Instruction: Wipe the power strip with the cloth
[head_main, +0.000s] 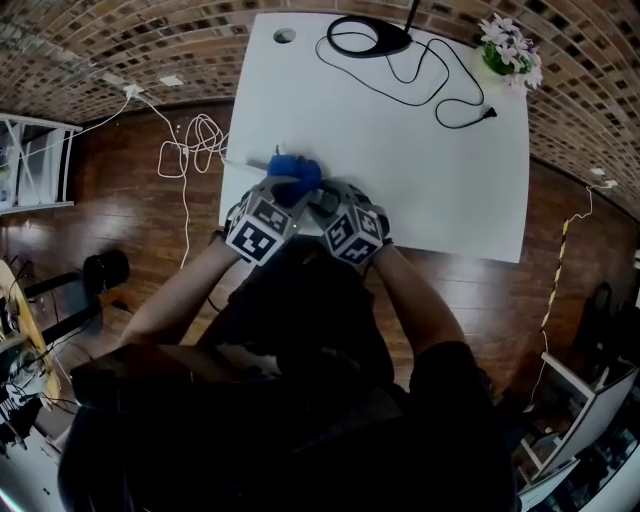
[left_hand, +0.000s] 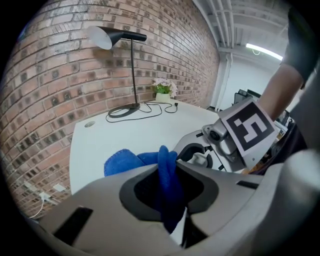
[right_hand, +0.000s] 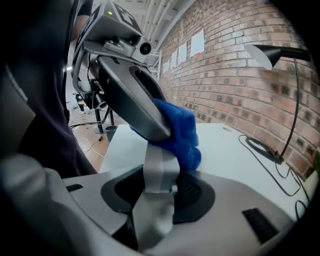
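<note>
At the near left edge of the white tabletop (head_main: 400, 170), the right gripper (head_main: 328, 203) is clamped on the pale power strip (right_hand: 160, 167). The left gripper (head_main: 288, 190) pinches the blue cloth (left_hand: 125, 161), which is bunched against the strip just past the right jaws.

The cloth (head_main: 296, 172) touches the power strip (right_hand: 159, 172) near the table (head_main: 420, 180) front; lamp (head_main: 368, 38) and flowers (head_main: 510, 48) stand behind.

My left claw (left_hand: 167, 164) is matt grey plastic. The cloth (left_hand: 122, 162) is blue, fuzzy pile. The power strip (right_hand: 160, 172) is smooth pale plastic. The tabletop (head_main: 400, 170) is matt white; the floor (head_main: 130, 230), glossy wood.
</note>
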